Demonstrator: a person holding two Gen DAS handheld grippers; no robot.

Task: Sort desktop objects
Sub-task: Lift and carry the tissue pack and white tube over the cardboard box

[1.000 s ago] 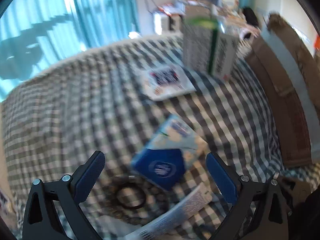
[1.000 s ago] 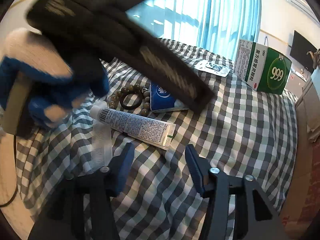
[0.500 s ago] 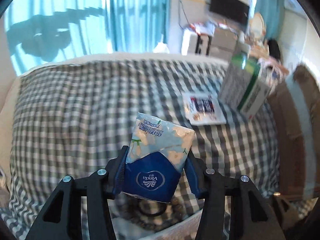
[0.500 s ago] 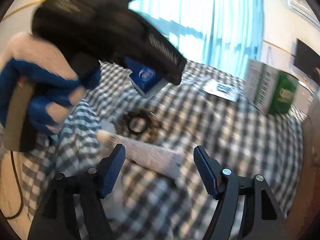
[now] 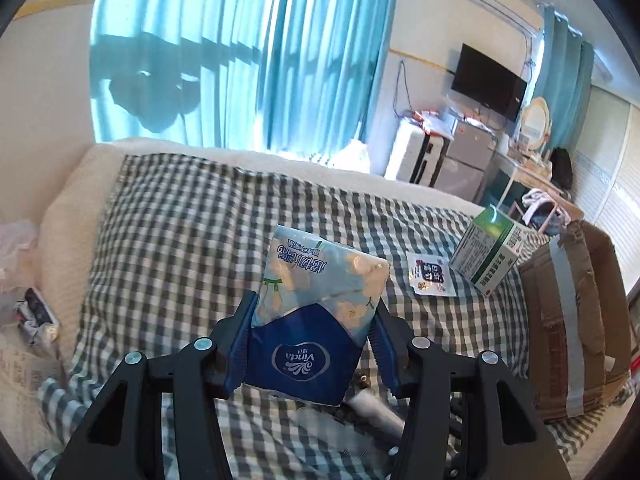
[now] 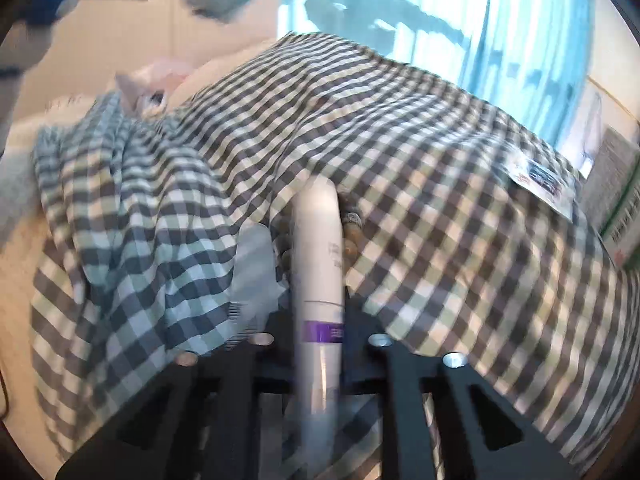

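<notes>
My left gripper (image 5: 310,332) is shut on a blue and floral Vinda tissue pack (image 5: 316,312) and holds it above the checked cloth (image 5: 192,240). My right gripper (image 6: 318,320) is shut on a white tube (image 6: 318,264) with a purple band, low over the cloth (image 6: 440,200). Brown beads of a bracelet (image 6: 352,232) show just right of the tube. A flat sachet (image 5: 430,276) and a green and white medicine box (image 5: 490,258) lie at the far right of the cloth. The sachet also shows in the right wrist view (image 6: 540,178).
A brown cardboard box (image 5: 572,320) with grey tape stands at the right edge of the cloth. Blue curtains (image 5: 248,52) hang behind. A clear plastic wrapper (image 6: 252,272) lies left of the tube. Plastic bags (image 5: 24,292) lie on the floor at left.
My left gripper closed on the tissue pack and lifted it off the cloth. My right gripper moved down and closed on the white tube.
</notes>
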